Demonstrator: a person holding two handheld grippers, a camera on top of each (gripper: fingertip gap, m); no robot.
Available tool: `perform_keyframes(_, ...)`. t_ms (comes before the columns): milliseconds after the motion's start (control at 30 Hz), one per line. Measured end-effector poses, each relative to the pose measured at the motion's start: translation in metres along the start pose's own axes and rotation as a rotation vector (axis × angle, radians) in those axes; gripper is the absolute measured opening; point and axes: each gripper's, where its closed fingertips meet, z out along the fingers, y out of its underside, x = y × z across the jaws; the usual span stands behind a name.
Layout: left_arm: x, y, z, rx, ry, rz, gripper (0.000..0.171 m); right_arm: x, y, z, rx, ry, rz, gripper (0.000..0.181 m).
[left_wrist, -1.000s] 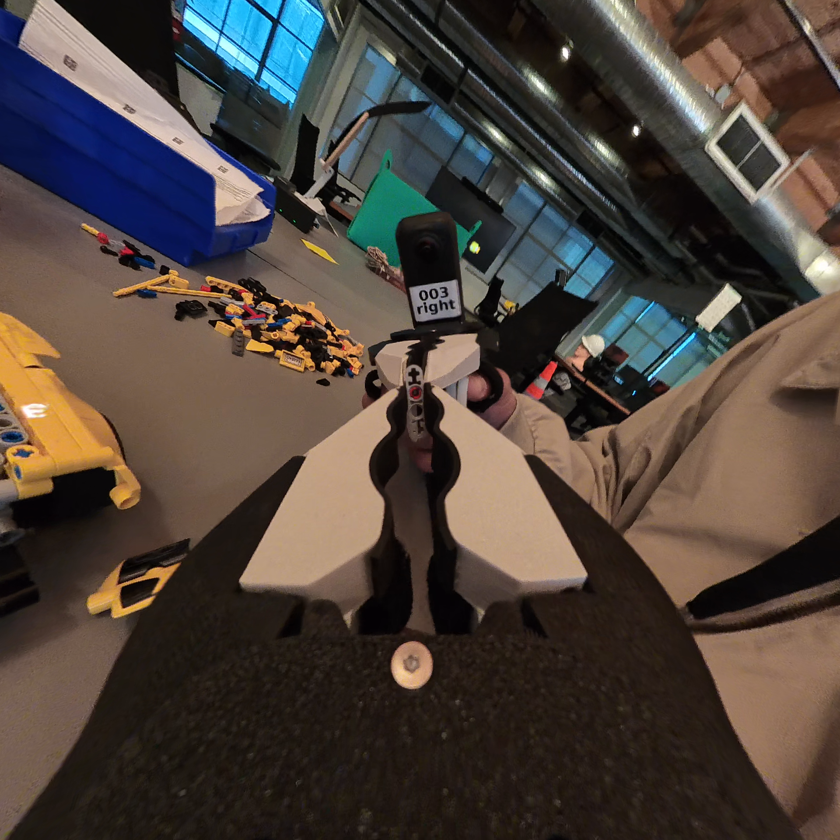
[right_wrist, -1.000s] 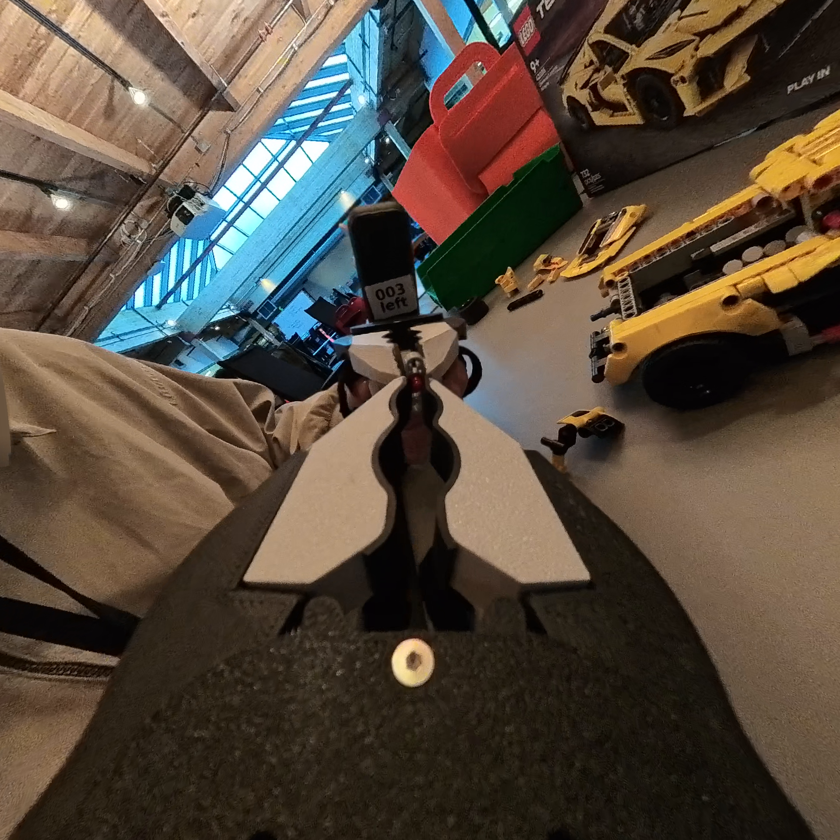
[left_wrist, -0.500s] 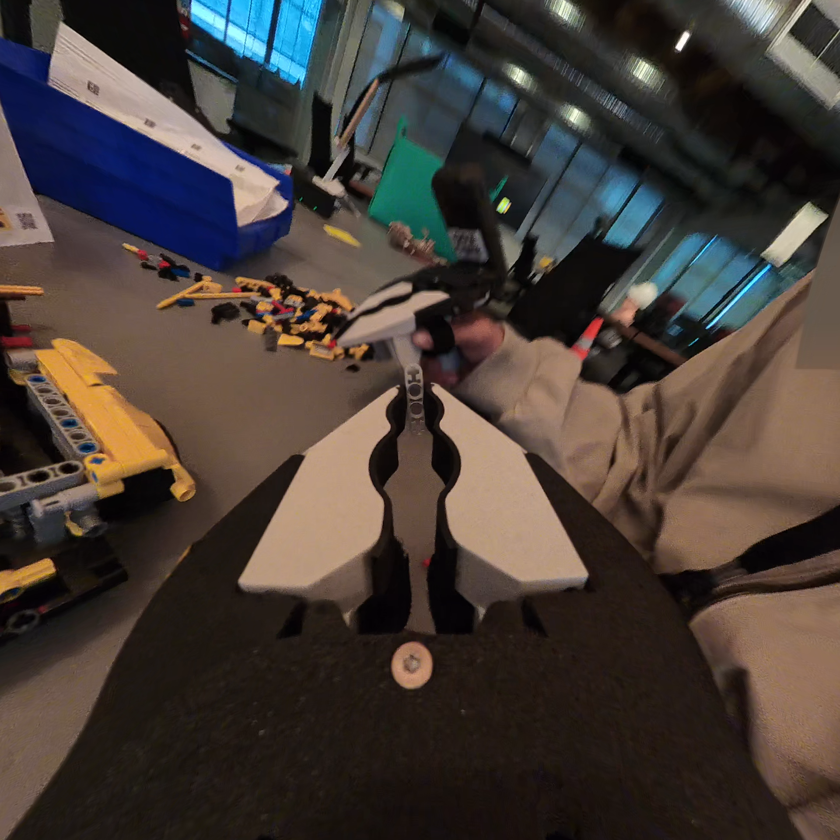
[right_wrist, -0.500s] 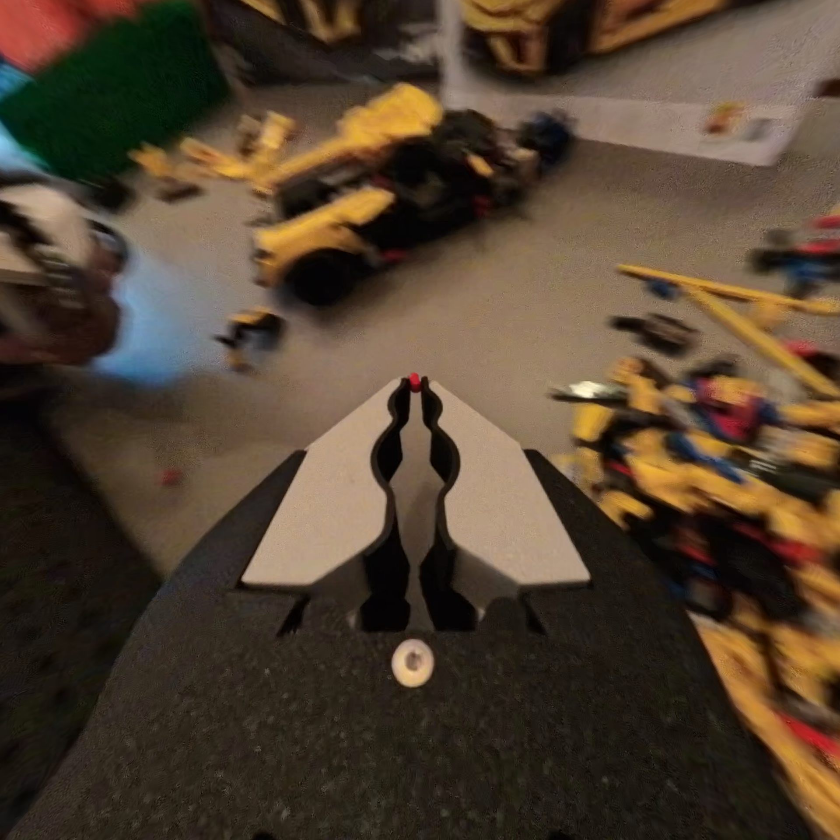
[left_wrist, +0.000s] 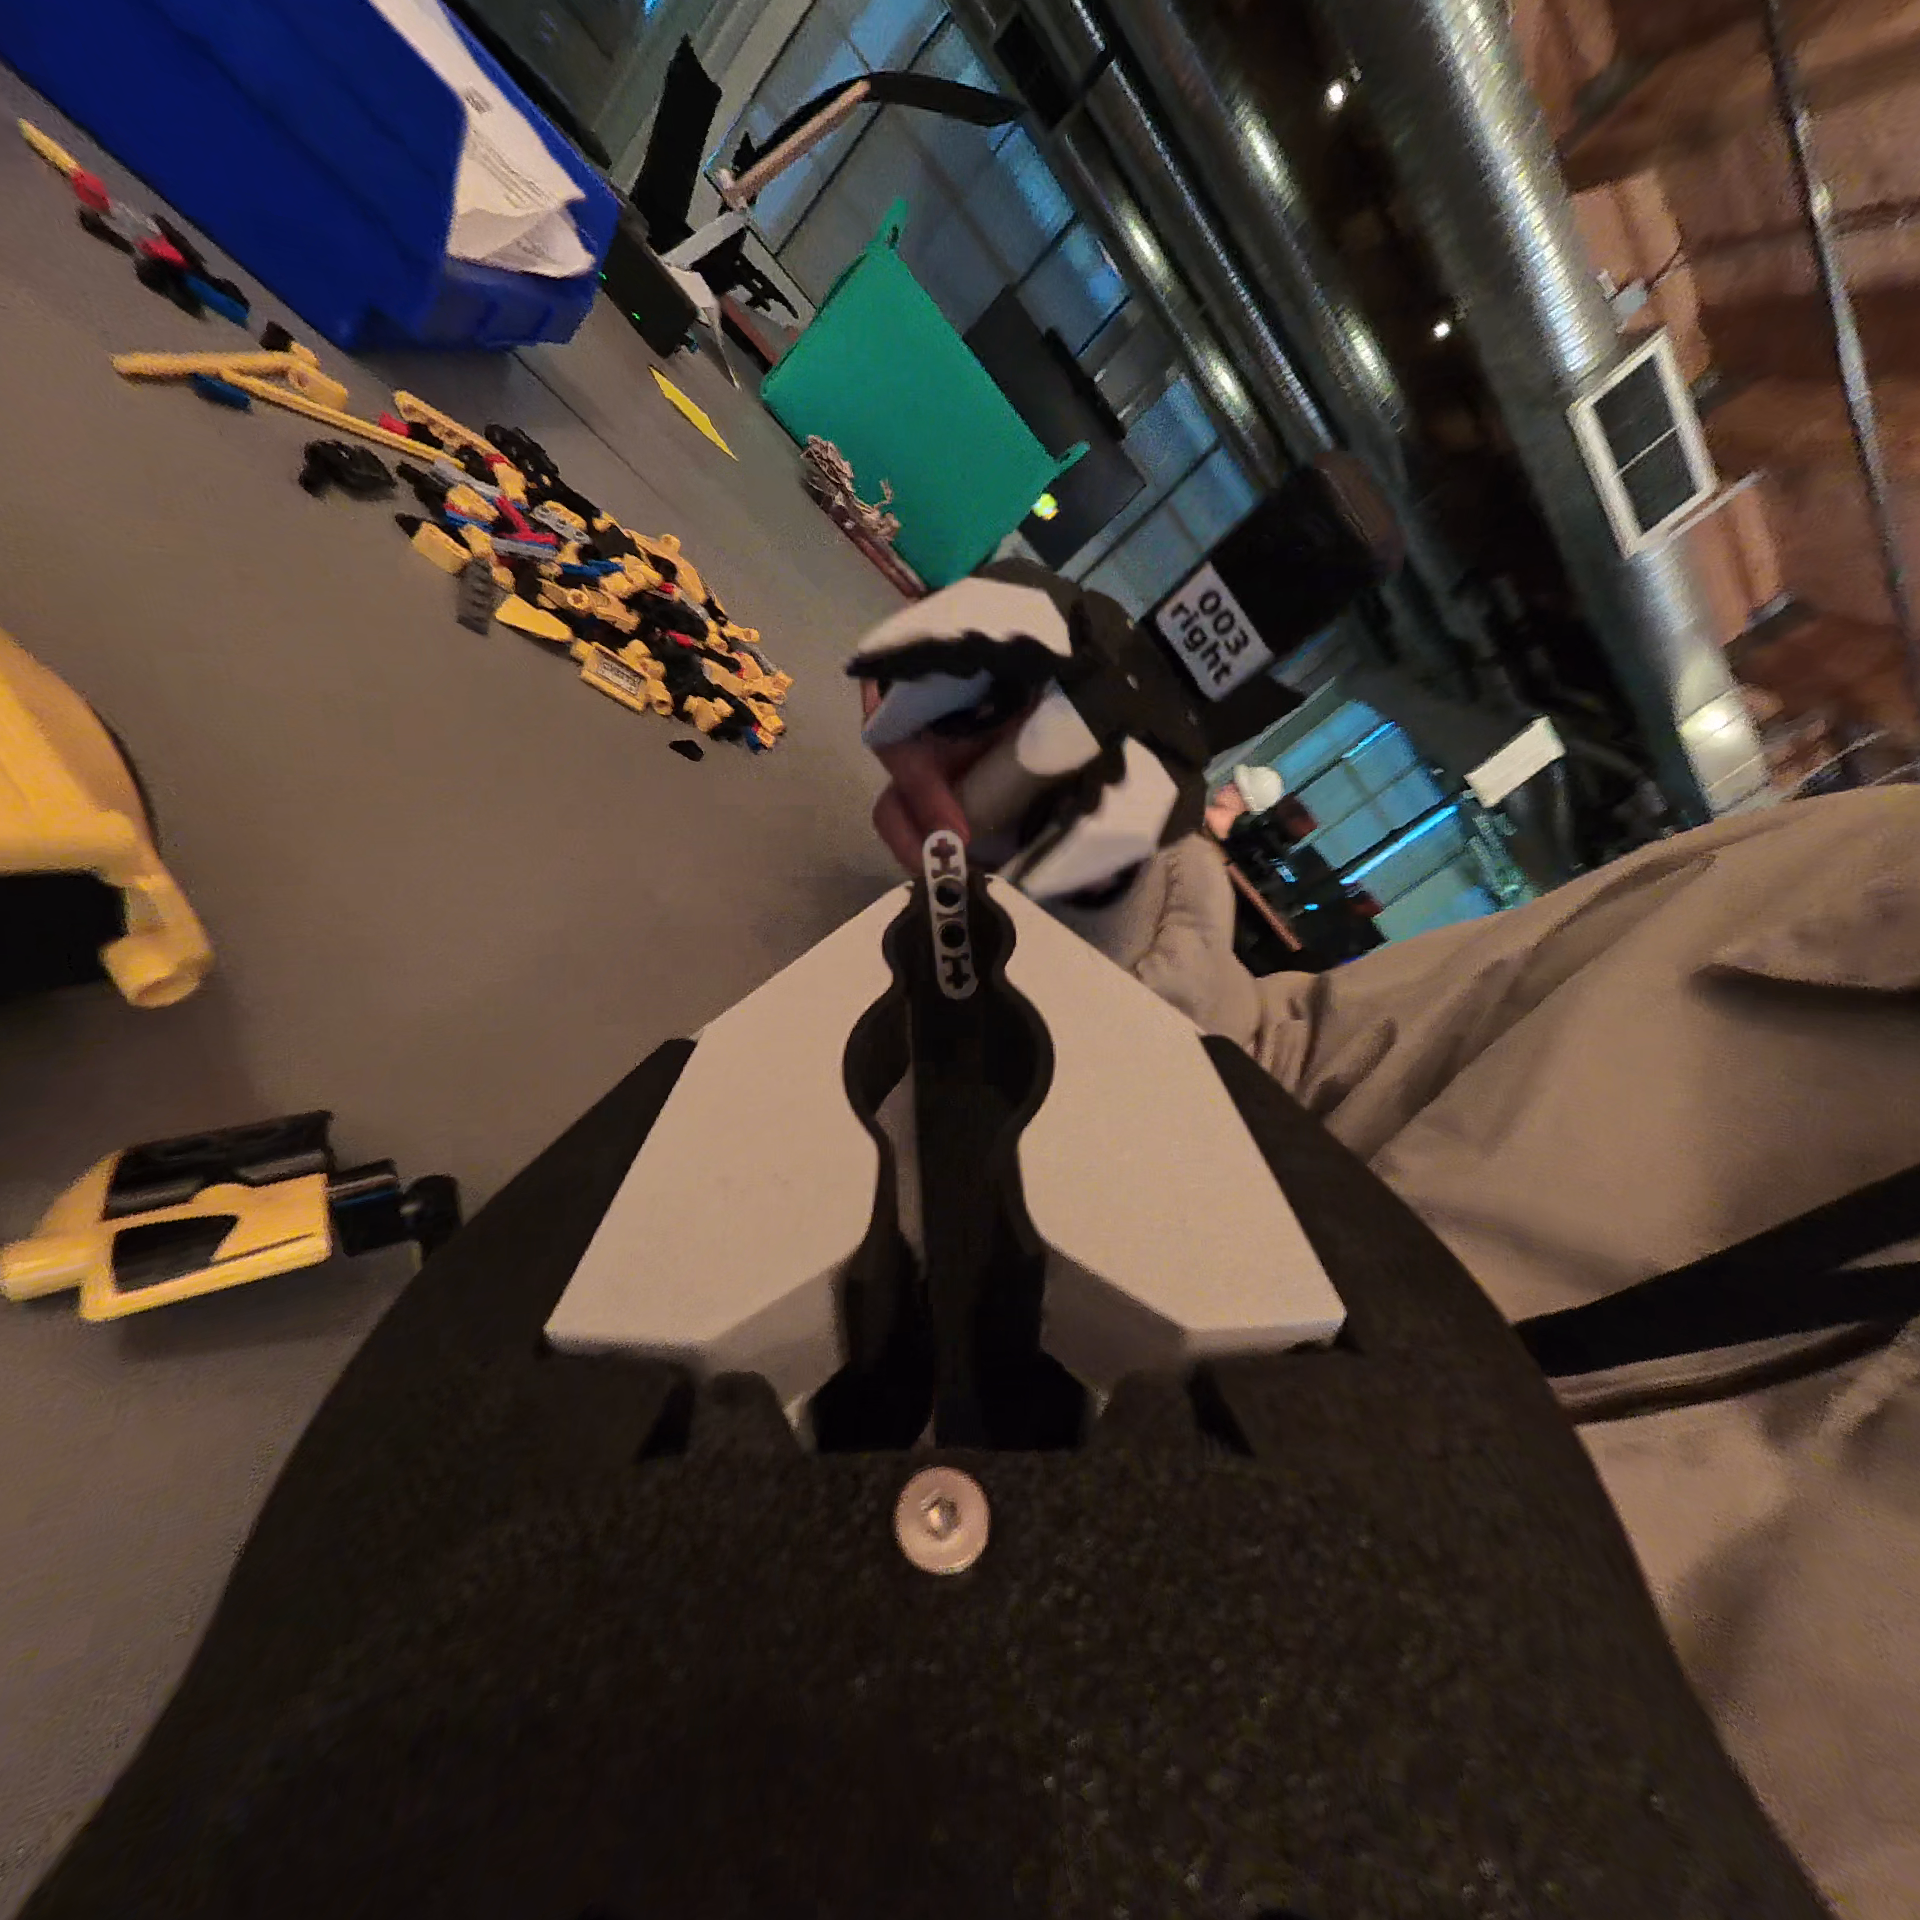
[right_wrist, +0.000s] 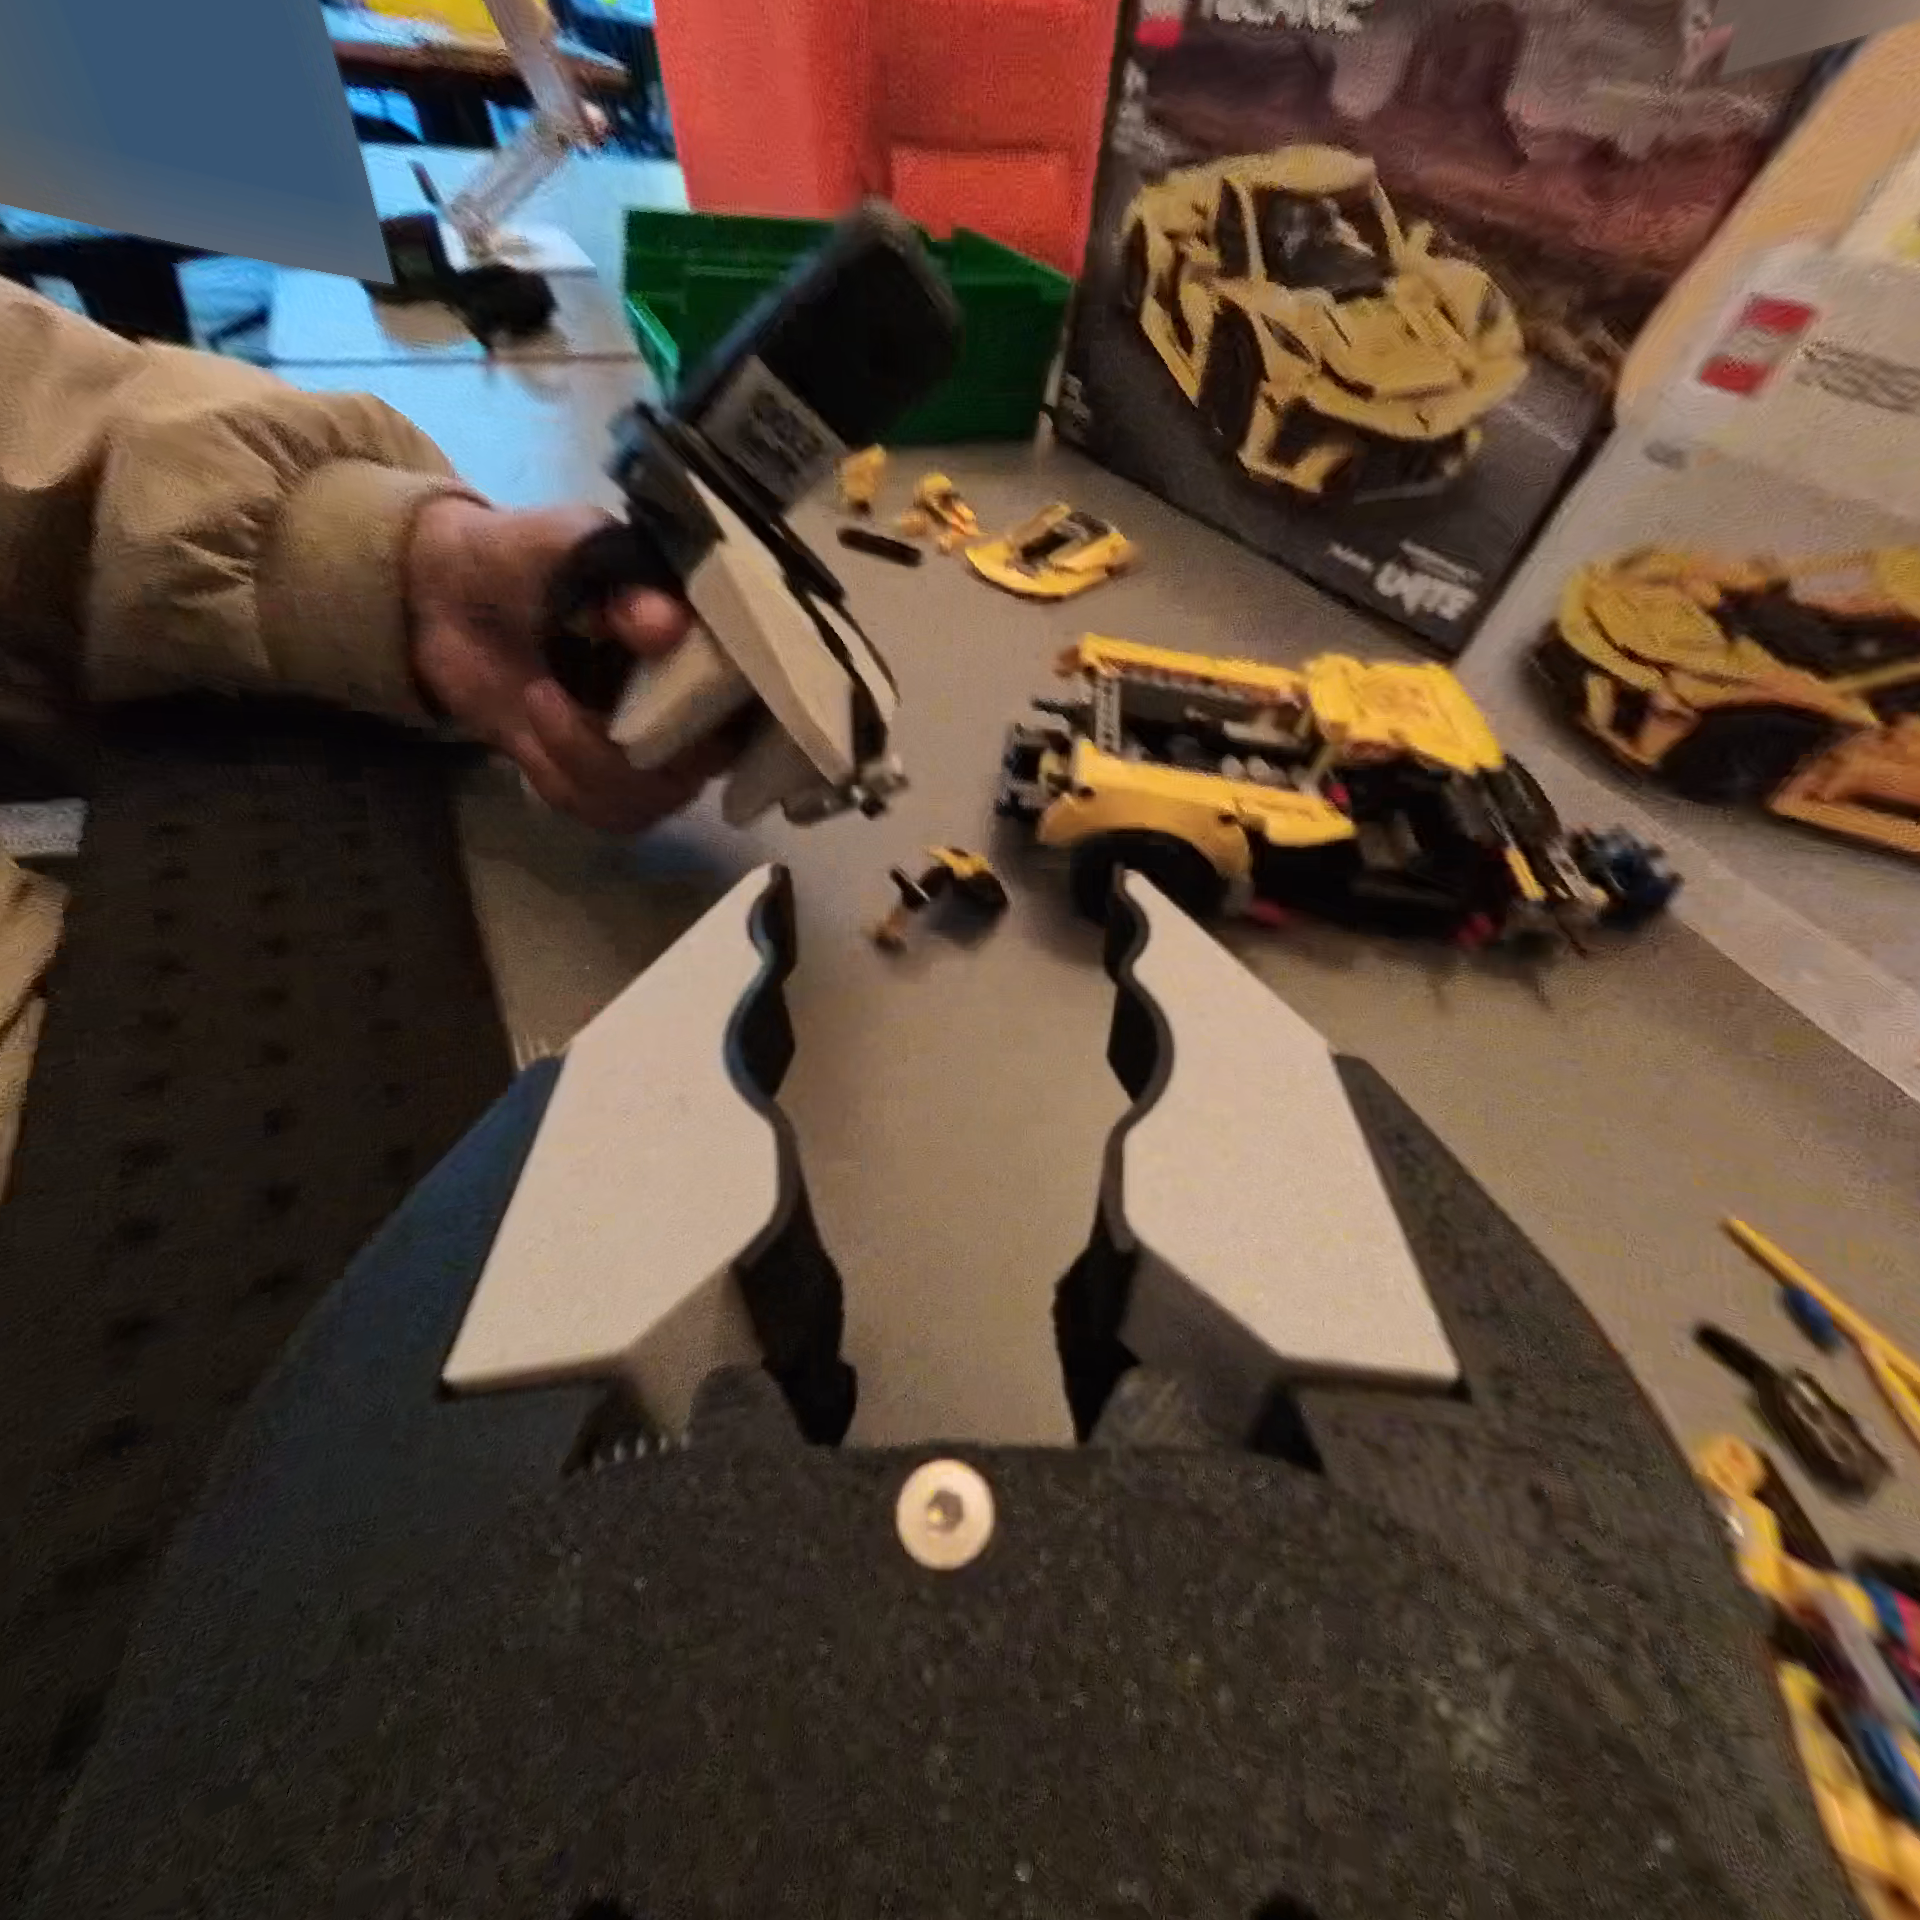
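My left gripper (left_wrist: 951, 920) is shut on a small grey beam with holes (left_wrist: 947, 868) that sticks out past its tips, held above the grey table (left_wrist: 468, 883). My right gripper (right_wrist: 951, 899) is open and empty, low over the table. A small yellow and black piece (right_wrist: 951, 883) lies just past its tips. The left gripper (right_wrist: 868, 774) also shows in the right wrist view, held in a hand at the upper left, with the grey beam (right_wrist: 878, 779) at its tips. The right gripper (left_wrist: 935, 675) shows beyond the beam in the left wrist view.
A part-built yellow brick car (right_wrist: 1299, 790) stands to the right of centre. A pile of loose yellow and black bricks (left_wrist: 603, 592) lies beyond. A blue bin (left_wrist: 312, 156), a green bin (right_wrist: 977, 322), a car box (right_wrist: 1351, 312) and a loose yellow panel (left_wrist: 197, 1226) surround them. The grippers are tip to tip, or close to it.
The two grippers were tip to tip at the beam. The right gripper pulled away with a small red part, swung over the table and has opened. The left still holds the beam.
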Motion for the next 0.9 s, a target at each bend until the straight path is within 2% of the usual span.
perform_keyframes(133,0.007,-0.002,-0.001,0.029,0.081,-0.134,0.006,-0.027,-0.001,0.035,-0.005,-0.008,-0.121,0.052)
perform_keyframes(300,0.004,0.000,-0.001,0.028,0.085,-0.192,0.006,-0.023,-0.011,0.037,0.033,0.108,-0.247,0.042)
perform_keyframes(367,0.004,0.001,-0.001,0.024,0.086,-0.189,0.005,-0.025,-0.013,0.036,0.045,0.131,-0.296,0.033)
perform_keyframes(433,0.000,0.005,0.001,0.006,0.067,-0.200,0.006,-0.026,-0.011,0.036,0.039,0.127,-0.310,0.010)
perform_keyframes(533,-0.002,0.004,0.001,0.021,0.071,-0.232,0.006,-0.023,-0.009,0.035,0.038,0.132,-0.309,0.010)
perform_keyframes(667,-0.007,-0.001,-0.003,0.054,0.064,-0.252,0.005,-0.026,-0.007,0.034,0.033,0.102,-0.262,0.050)
perform_keyframes(767,-0.005,0.000,-0.002,0.055,0.086,-0.280,0.006,-0.024,-0.001,0.039,0.003,0.124,-0.289,0.047)
perform_keyframes(867,-0.002,0.003,0.000,0.038,0.102,-0.282,0.006,-0.022,0.001,0.040,-0.016,0.150,-0.305,0.031)
perform_keyframes(900,-0.002,0.003,0.001,0.042,0.099,-0.282,0.005,-0.021,0.001,0.040,-0.020,0.154,-0.307,0.031)
